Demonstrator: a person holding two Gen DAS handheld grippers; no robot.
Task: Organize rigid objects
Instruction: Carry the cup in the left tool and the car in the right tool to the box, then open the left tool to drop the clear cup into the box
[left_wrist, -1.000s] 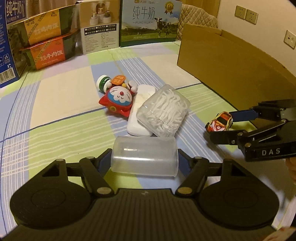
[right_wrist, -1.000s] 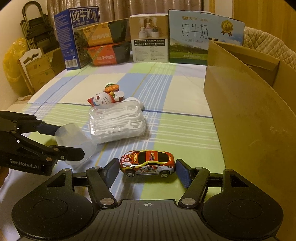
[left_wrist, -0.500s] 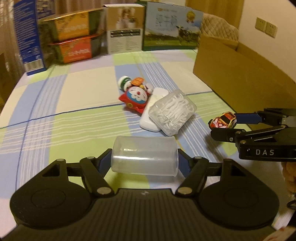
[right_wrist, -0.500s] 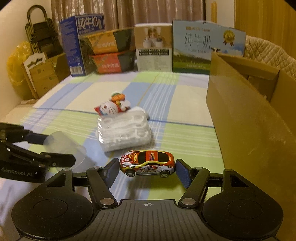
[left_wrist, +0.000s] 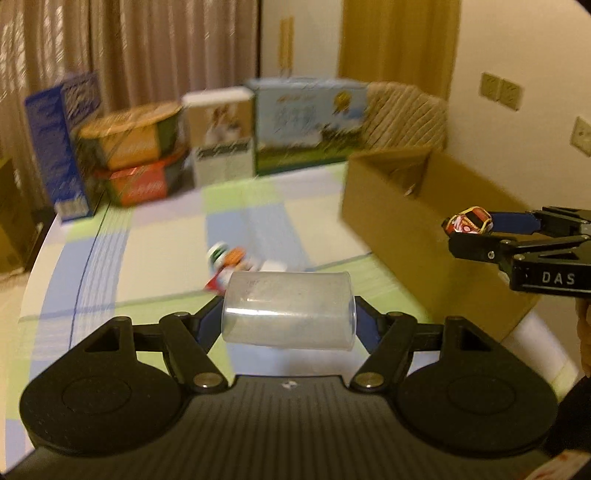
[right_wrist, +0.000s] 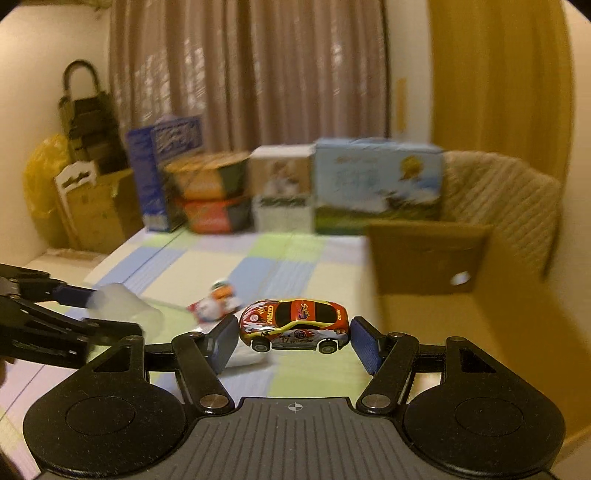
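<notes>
My left gripper (left_wrist: 289, 315) is shut on a clear plastic cylinder (left_wrist: 289, 309), held crosswise above the checked tablecloth. My right gripper (right_wrist: 294, 336) is shut on a red and yellow toy car (right_wrist: 294, 322), lifted off the table. From the left wrist view the right gripper (left_wrist: 466, 229) with the toy car (left_wrist: 469, 220) hangs by the near wall of the open cardboard box (left_wrist: 413, 206). In the right wrist view the left gripper (right_wrist: 98, 312) shows at the left with the cylinder (right_wrist: 125, 314). A blurred cat toy (left_wrist: 227, 260) lies on the cloth behind the cylinder.
The cardboard box (right_wrist: 436, 258) stands open at the right of the table. Cartons and food boxes (left_wrist: 147, 158) line the far edge, with a milk carton (right_wrist: 376, 184) among them. Past the left table edge stand a folded trolley (right_wrist: 88, 122) and a yellow bag.
Both grippers have risen with their loads, and both views have tilted up to show curtains and wall. The table objects now sit lower and smaller in the picture.
</notes>
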